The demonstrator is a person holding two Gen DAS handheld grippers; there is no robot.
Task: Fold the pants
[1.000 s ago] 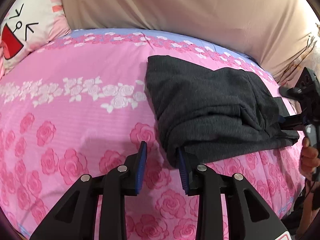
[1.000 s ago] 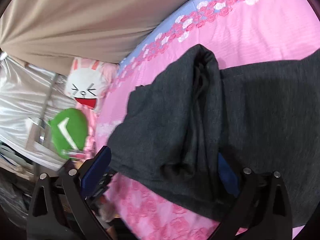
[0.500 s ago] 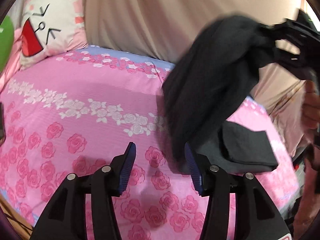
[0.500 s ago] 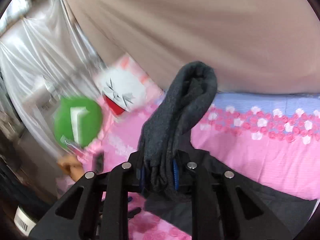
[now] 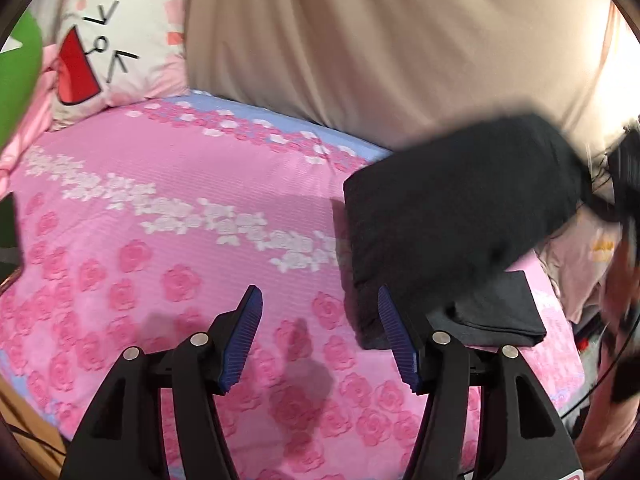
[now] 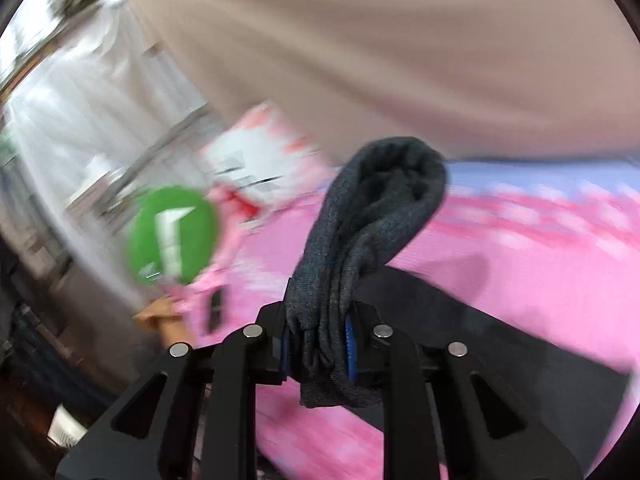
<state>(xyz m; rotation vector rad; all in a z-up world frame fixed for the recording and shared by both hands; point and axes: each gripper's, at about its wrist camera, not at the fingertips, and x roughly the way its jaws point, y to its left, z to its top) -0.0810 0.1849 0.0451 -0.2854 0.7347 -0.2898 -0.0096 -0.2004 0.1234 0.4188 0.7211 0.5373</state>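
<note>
**Pants swung up off the bed by the right gripper**

A second ago the dark grey pants [image 5: 460, 216] lay in a loose heap on the pink rose bedsheet [image 5: 160, 240]; now most of that bulk is up in the air on the right side of the bed, blurred with motion, while a flat flap of the same cloth lies on the sheet beneath it. The right gripper [image 6: 318, 350] has closed down from wide open and now pinches a thick bunch of the knit between its blue pads, the gathered fabric looping up over the jaws and flopping back down. The left gripper [image 5: 320, 336] has not taken anything: its fingers stand well apart over bare sheet, just to the left of the pants' near edge.

From where I stand the cloth looks soft and limp, a light knit that sags wherever it isn't held and bunches readily. One pinch point will only make it dangle, I'd say. A second hold on the hanging near edge, by the left gripper, would let it spread flat; a hem or waistband would be the firmer place to grip, though I can't tell which end is which.

The rabbit-face cushion [image 5: 120, 44] sits at the far left by the beige curtain [image 5: 380, 40].
</note>
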